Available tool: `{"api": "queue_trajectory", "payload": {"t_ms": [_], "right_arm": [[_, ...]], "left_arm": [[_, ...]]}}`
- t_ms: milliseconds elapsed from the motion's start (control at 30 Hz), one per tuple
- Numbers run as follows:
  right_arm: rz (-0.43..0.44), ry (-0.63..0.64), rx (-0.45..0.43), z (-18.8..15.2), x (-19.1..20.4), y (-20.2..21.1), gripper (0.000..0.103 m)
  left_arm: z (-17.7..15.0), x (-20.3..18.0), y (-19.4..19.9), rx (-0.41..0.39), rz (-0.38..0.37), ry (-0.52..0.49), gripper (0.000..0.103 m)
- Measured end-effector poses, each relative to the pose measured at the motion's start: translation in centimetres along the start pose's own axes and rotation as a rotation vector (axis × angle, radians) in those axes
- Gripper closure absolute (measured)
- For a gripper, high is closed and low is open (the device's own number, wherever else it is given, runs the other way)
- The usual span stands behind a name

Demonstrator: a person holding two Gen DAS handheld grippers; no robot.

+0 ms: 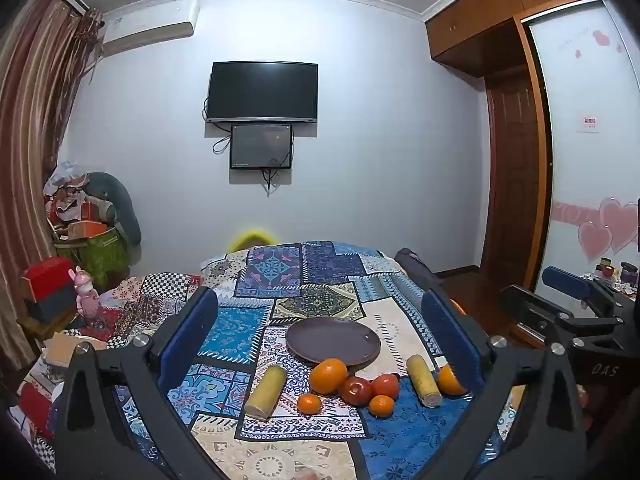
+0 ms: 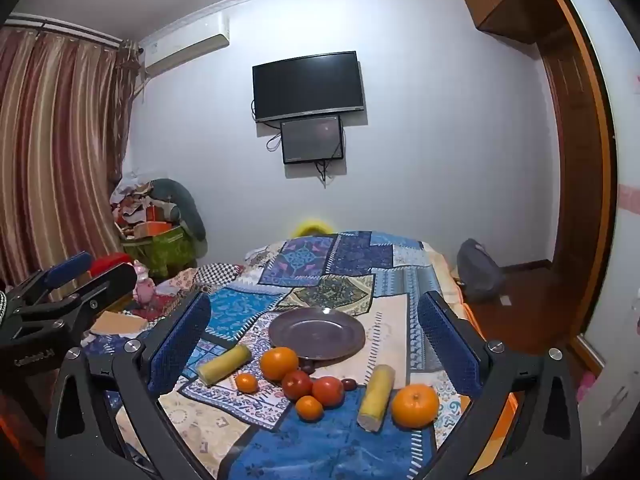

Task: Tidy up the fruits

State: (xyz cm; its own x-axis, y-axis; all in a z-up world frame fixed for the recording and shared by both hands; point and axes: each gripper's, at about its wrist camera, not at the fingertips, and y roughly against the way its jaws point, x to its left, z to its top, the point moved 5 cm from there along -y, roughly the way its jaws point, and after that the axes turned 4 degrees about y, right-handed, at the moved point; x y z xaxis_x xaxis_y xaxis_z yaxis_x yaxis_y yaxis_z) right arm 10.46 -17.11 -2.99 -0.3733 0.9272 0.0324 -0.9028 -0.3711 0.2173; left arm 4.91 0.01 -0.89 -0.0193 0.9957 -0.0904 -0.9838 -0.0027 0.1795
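While both gape empty, left tool (image 1: 320, 344) and right tool (image 2: 316, 340) hover above fruit.

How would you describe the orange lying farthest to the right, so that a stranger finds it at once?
Start at the purple plate on the patchwork cloth. Nearer the camera and to the right lies a yellow corn piece. The big orange sits alone just right of it, larger than the small tangerines and apart from the red tomatoes.

Bed under a blue patchwork quilt (image 2: 332, 276), empty purple plate (image 2: 317, 333) at centre, two corn cobs (image 2: 224, 365) near left and right, two large oranges (image 2: 415, 406), two small tangerines (image 2: 309, 408), two red tomatoes (image 2: 328, 391) clustered before the plate, touching one another.
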Motion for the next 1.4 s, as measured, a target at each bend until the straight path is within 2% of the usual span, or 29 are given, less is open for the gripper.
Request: {"api": "queue_trajectory", "payload": {"t_ms": [300, 1400], "right_arm": [[-0.002, 0.005, -0.006, 0.3, 0.4, 0.6, 0.000], [0.005, -0.006, -0.019, 0.3, 0.4, 0.4, 0.000]], "left_arm": [[0.1, 0.3, 0.5, -0.016, 0.007, 0.000, 0.000], [-0.5, 0.1, -0.6, 0.003, 0.017, -0.006, 0.000]]}}
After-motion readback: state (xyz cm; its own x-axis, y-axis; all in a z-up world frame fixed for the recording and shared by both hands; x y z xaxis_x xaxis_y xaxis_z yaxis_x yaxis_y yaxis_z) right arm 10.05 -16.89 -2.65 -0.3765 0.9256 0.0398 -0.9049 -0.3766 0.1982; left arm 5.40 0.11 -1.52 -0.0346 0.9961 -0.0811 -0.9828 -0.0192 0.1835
